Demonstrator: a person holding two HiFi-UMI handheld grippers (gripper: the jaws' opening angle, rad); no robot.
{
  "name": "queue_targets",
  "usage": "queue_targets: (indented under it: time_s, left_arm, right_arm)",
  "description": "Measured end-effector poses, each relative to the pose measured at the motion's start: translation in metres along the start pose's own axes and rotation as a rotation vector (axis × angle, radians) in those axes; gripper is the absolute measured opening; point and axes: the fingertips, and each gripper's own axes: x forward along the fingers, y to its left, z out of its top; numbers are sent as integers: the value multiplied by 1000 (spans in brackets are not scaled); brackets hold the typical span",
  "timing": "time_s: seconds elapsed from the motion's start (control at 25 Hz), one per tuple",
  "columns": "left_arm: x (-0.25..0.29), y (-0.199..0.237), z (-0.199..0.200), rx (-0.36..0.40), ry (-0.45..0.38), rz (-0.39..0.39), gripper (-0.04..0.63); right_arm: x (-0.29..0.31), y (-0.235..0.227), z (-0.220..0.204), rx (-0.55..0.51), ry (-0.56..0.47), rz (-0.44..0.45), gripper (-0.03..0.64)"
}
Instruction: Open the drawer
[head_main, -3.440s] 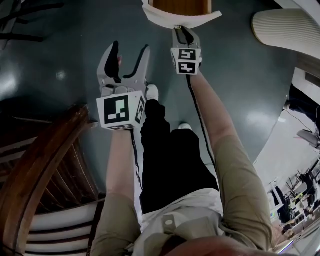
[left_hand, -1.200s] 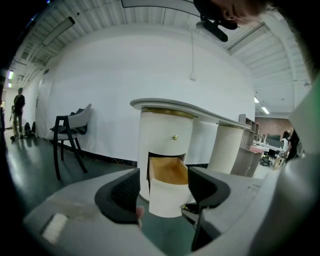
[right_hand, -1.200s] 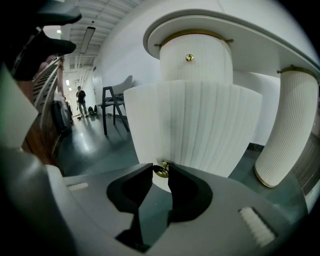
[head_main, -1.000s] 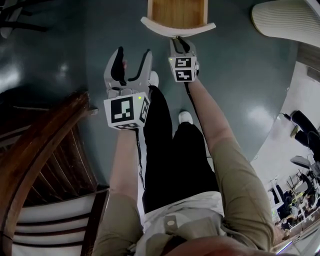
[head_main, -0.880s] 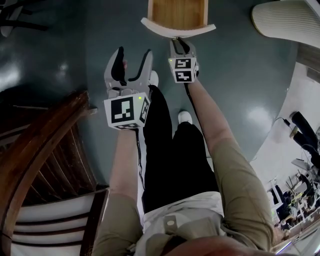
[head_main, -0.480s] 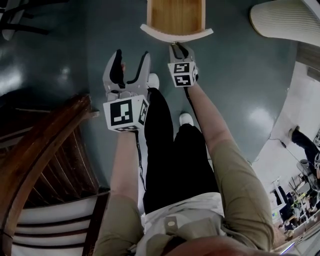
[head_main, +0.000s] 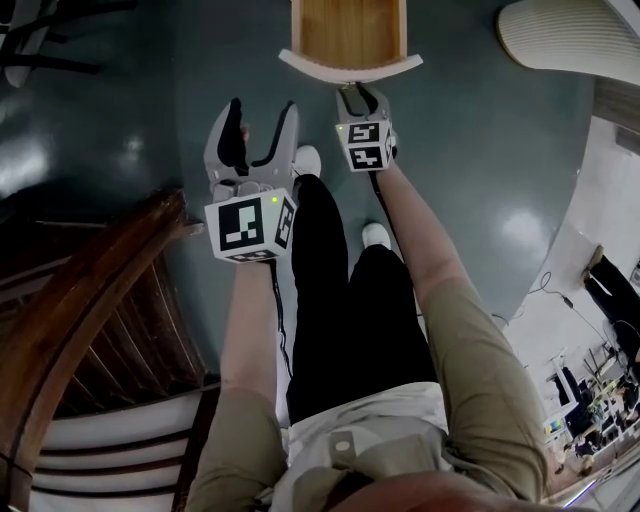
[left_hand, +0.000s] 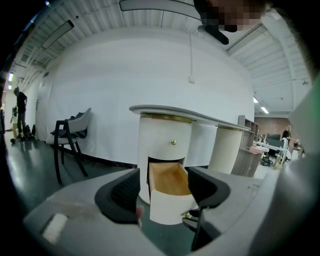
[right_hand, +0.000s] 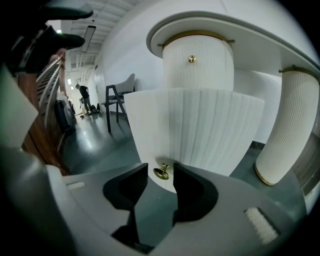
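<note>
The lower drawer (head_main: 350, 35) stands pulled out of the white ribbed cabinet, and its wooden inside shows. My right gripper (head_main: 355, 92) is at the drawer's curved white front (right_hand: 210, 130). The small brass knob (right_hand: 161, 172) sits between the right gripper (right_hand: 161, 182) pads with a gap on each side. Those jaws have just been opening and stand open around the knob. My left gripper (head_main: 262, 125) hangs open and empty in the air to the left. In the left gripper view the open drawer (left_hand: 170, 200) lies ahead of the left gripper (left_hand: 162, 187).
A dark wooden chair (head_main: 90, 320) fills the lower left. A white ribbed top (head_main: 560, 45) is at the upper right. The person's legs (head_main: 340, 300) stand below the drawer. The upper drawer's knob (right_hand: 191, 59) is above, a ribbed column (right_hand: 282, 130) to the right, and a black chair (left_hand: 70, 135) at the far left.
More of the drawer's wooden inside shows than in the oldest frame. Over the last second both grippers have kept nearly the same places.
</note>
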Motion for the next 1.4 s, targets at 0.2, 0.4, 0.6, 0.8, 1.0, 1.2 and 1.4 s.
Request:
queue_targets:
  time_s: [0.2, 0.4, 0.6, 0.8, 1.0, 1.2, 1.4]
  left_arm:
    - [-4, 2, 12, -8, 9, 10, 314]
    - [-13, -1, 40, -28, 29, 21, 314]
    - [-18, -14, 91, -43, 18, 25, 314]
    - [-30, -21, 151, -50, -11, 29, 314]
    - [-59, -33, 214, -47, -35, 24, 314]
    - [-84, -44, 277, -36, -60, 6, 314]
    - [-102, -45, 332, 5, -129, -3, 291]
  right_arm:
    - [-22, 2, 22, 33, -27, 6, 186]
    - [-60, -7, 50, 75, -16, -25, 186]
    - [-107, -26, 97, 104, -22, -55, 186]
    - [-161, -45, 172, 58, -102, -78, 184]
    - [-238, -59, 248, 40, -184, -100, 184]
    - [-308, -72, 331, 22, -284, -126, 184]
    - [-358, -75, 405, 16, -409, -160, 153]
